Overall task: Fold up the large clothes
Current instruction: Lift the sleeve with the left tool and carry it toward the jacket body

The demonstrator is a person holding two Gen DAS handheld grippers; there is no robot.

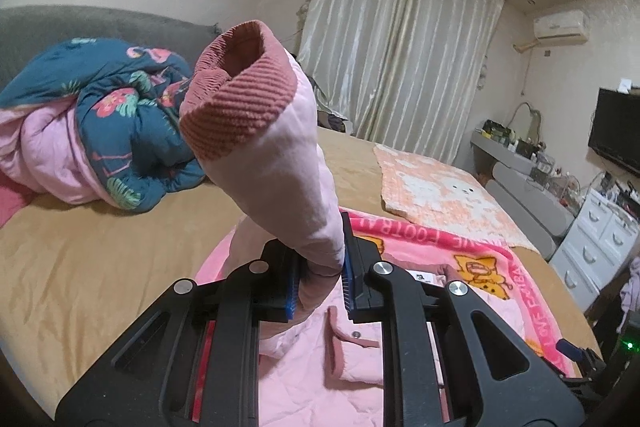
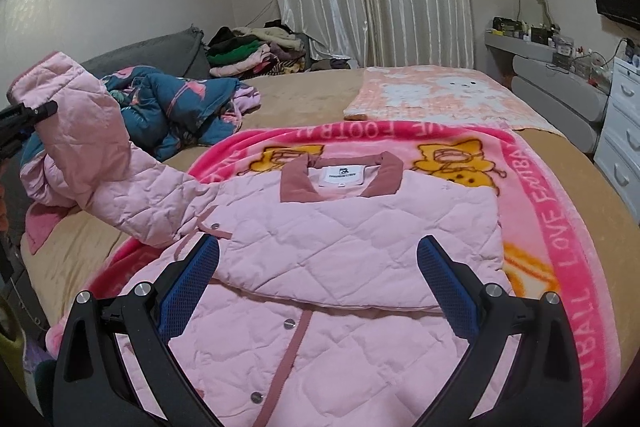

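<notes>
A pink quilted jacket [image 2: 352, 251] lies front up on a bright pink blanket [image 2: 560, 227] on the bed, collar away from me, its right side folded in over the chest. My left gripper [image 1: 320, 267] is shut on the jacket's left sleeve [image 1: 280, 163] and holds it up, the dark pink ribbed cuff [image 1: 236, 99] standing above the fingers. In the right wrist view that raised sleeve [image 2: 100, 163] stretches to the left, with the left gripper's tip [image 2: 36, 113] on it. My right gripper [image 2: 318, 263] is open and empty, hovering over the jacket's middle.
A crumpled blue floral quilt [image 1: 120, 131] lies on the tan bedsheet [image 1: 100, 267] to the left. An orange-and-white blanket [image 2: 432, 99] lies at the far side. A clothes pile [image 2: 256, 55] sits by the curtain. White drawers [image 2: 624, 131] and a shelf stand at right.
</notes>
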